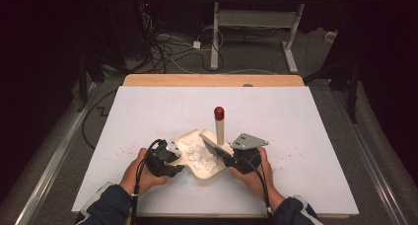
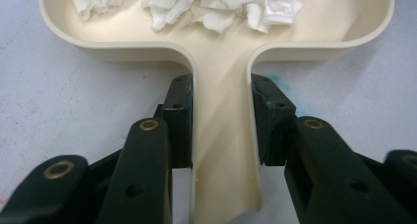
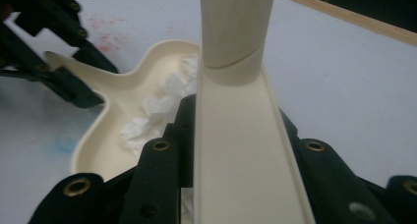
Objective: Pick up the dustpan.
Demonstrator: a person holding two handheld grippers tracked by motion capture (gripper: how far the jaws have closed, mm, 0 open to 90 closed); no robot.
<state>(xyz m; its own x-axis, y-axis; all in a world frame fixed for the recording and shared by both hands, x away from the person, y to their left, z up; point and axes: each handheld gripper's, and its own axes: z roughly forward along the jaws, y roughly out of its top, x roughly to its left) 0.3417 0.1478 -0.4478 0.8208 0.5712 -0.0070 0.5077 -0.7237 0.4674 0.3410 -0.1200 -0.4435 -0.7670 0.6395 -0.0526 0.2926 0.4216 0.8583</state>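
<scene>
**Holding dustpan and brush over the white board**

Gripping from the near edge, my left gripper (image 1: 170, 158) has its jaws closed on the dustpan (image 1: 202, 171) by its handle (image 2: 223, 150). In the left gripper view the cream handle runs straight up between the two black pads, both pressed against its sides, and widens just beyond them into the pan's tray. So the pan lies directly ahead of that gripper, touching it, with the tray on the far side of the jaws.

My right gripper (image 1: 236, 158) is clamped on the brush (image 1: 219, 136). In the right gripper view its flat cream back sits between the jaws, pads tight on both edges, and the round handle rises beyond them. From above, the brush stands at the pan's right rim, its handle upright and tipped with a red cap (image 1: 219, 112).

Scraps of white paper (image 1: 199, 153) lie heaped in the tray, between the two grippers and just past my left jaws. The pan rests on the white board (image 1: 296, 116), near its front edge. Faint red specks (image 1: 125, 148) mark the board to the left of my left hand. Farther off, the board's wooden edge (image 1: 212, 80) shows at the back.
</scene>
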